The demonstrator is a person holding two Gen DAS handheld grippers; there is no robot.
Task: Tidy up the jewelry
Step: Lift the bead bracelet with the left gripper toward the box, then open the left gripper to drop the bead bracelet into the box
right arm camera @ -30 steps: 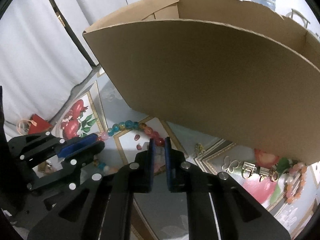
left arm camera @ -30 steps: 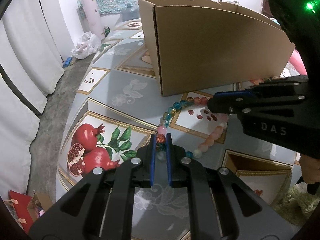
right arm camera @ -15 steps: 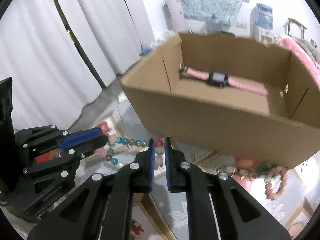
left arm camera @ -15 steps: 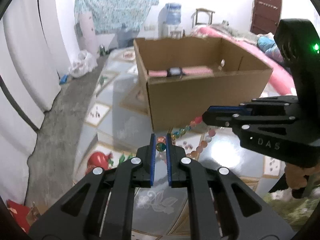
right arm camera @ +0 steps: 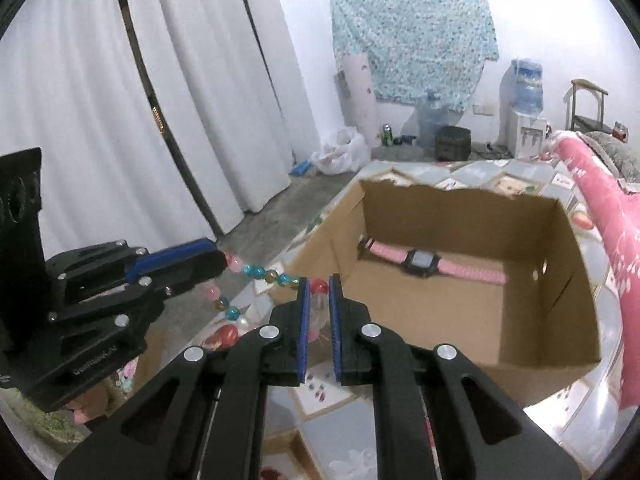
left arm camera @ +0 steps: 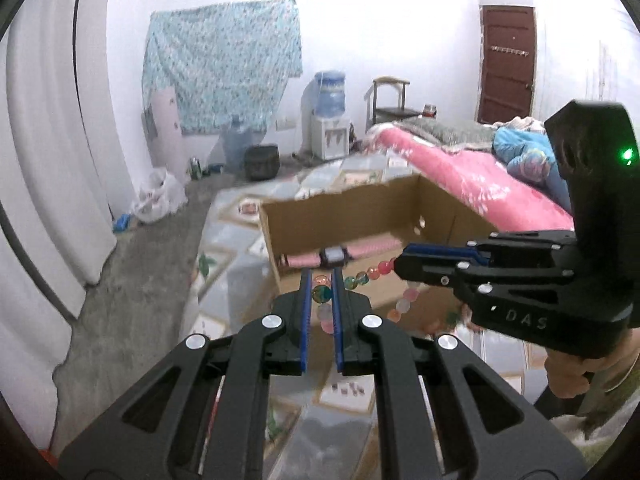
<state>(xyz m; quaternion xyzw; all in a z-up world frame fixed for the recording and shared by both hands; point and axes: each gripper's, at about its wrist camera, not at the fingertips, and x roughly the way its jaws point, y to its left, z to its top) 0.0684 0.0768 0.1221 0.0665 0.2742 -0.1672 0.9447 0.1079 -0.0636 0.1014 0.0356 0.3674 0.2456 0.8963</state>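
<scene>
A bead necklace (left arm camera: 362,278) of pink, teal and red beads hangs in the air between both grippers, near the front left corner of an open cardboard box (left arm camera: 360,208). My left gripper (left arm camera: 321,280) is shut on its beads. My right gripper (right arm camera: 318,286) is shut on a red bead of the same necklace (right arm camera: 256,271). The right gripper also shows in the left wrist view (left arm camera: 404,266), and the left gripper in the right wrist view (right arm camera: 218,260). A pink-strapped watch (right arm camera: 420,259) lies inside the box (right arm camera: 460,320).
The box stands on a patterned mat with fruit prints (right arm camera: 332,392). A pink bed (left arm camera: 460,176) lies to the right. White curtains (right arm camera: 200,100) hang on the left. Water bottles and a dispenser (left arm camera: 328,120) stand by the far wall.
Both grippers have lifted the necklace off the mat and raised it level with the box's rim. The views now look over the box instead of at its side.
</scene>
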